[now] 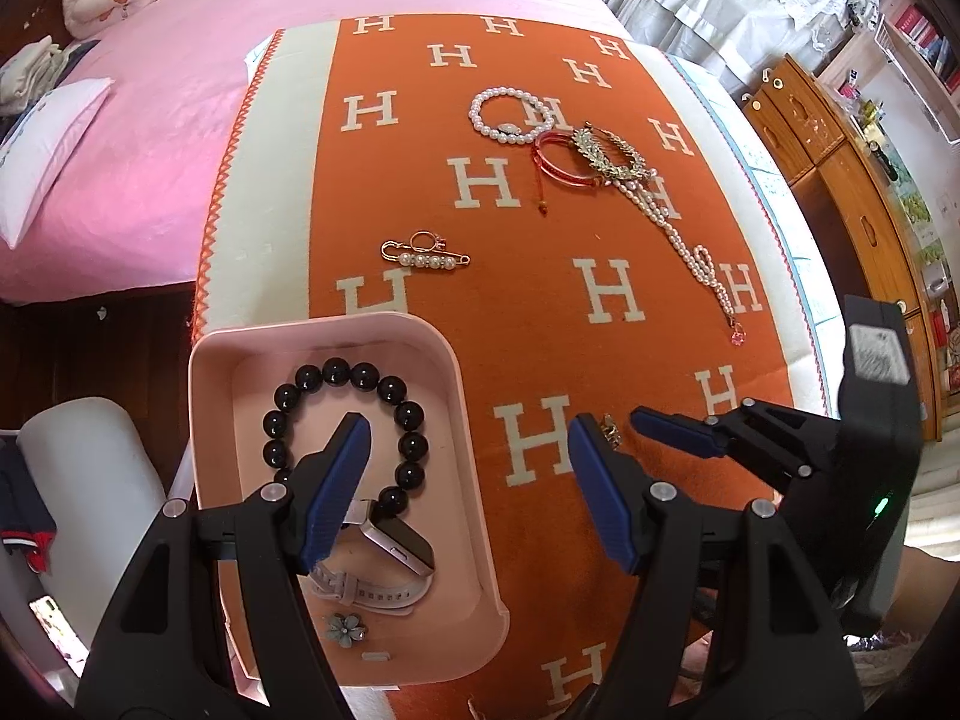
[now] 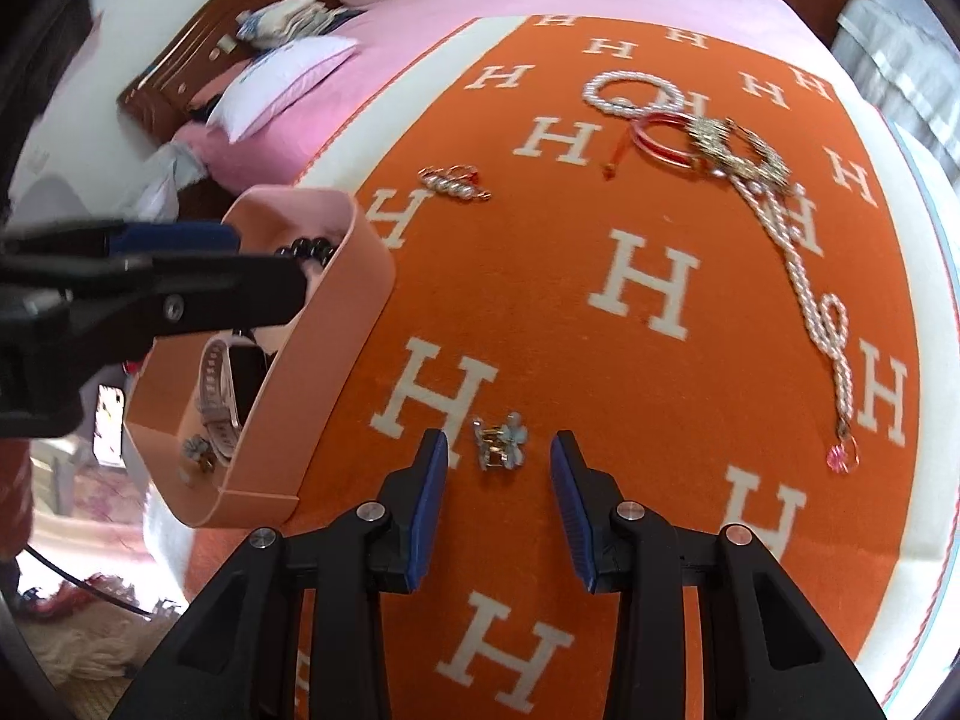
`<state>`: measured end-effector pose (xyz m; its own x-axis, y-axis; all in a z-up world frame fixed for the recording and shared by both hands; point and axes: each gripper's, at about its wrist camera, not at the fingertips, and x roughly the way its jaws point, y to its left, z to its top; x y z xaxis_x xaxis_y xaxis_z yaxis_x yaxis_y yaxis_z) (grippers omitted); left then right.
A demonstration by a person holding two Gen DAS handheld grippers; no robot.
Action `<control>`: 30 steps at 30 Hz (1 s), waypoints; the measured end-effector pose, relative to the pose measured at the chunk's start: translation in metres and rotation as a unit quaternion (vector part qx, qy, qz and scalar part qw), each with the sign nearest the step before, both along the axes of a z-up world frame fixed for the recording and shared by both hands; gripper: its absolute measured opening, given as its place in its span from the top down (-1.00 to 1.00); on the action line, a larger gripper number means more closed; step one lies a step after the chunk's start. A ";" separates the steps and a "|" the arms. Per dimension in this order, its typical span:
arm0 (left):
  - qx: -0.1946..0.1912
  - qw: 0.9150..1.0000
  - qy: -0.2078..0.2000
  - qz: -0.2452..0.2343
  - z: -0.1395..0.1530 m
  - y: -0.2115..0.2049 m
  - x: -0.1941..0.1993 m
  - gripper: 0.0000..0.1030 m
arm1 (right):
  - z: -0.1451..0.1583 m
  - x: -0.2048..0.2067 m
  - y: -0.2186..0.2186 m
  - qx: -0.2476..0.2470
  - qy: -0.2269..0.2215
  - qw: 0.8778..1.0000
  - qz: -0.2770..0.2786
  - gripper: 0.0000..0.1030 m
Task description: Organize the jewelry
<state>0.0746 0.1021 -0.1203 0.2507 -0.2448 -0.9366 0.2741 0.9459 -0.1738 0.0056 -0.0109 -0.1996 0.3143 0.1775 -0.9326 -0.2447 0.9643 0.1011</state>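
A pink tray (image 1: pixel 474 540) (image 2: pixel 360 252) on the orange blanket holds a black bead bracelet (image 1: pixel 336 373), a watch (image 1: pixel 390 546) and a blue flower earring (image 1: pixel 347 630). My left gripper (image 1: pixel 465 438) is open above the tray's right rim. My right gripper (image 2: pixel 498 444) is open with its fingers either side of a second blue flower earring (image 2: pixel 501 441) on the blanket. Farther off lie a pearl pin with a ring (image 1: pixel 423 255), a pearl bracelet (image 1: pixel 510 114), red bangles (image 1: pixel 558 159), a gold leaf piece (image 1: pixel 606 153) and a pearl necklace (image 1: pixel 690 240).
The orange H-patterned blanket (image 1: pixel 540 300) lies on a pink bed (image 1: pixel 180 90) with pillows (image 1: pixel 42 144) at the far left. Wooden cabinets (image 1: pixel 840 180) stand to the right. The floor drops away left of the tray.
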 end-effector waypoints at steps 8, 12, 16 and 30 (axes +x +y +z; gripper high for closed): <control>0.003 1.000 -0.002 -0.011 -0.002 -0.010 0.006 -0.28 | -0.013 0.007 0.010 -0.025 -0.007 1.000 0.011 0.69; 0.001 1.000 -0.007 -0.023 0.000 -0.020 0.012 -0.28 | -0.009 0.010 -0.002 -0.019 -0.009 1.000 -0.006 0.71; -0.004 0.999 -0.007 -0.040 0.000 -0.037 0.022 -0.28 | -0.004 0.016 -0.025 -0.010 -0.011 0.999 -0.045 0.71; -0.023 0.995 0.000 -0.100 -0.006 -0.131 0.055 -0.28 | 0.041 0.021 -0.134 0.037 -0.050 0.975 -0.214 0.71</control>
<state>0.1296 -0.0285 -0.1263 0.1922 -0.3327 -0.9232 0.4554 0.8636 -0.2164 0.0267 -0.1447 -0.1585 0.4635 0.0753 -0.8829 0.1667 0.9712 0.1704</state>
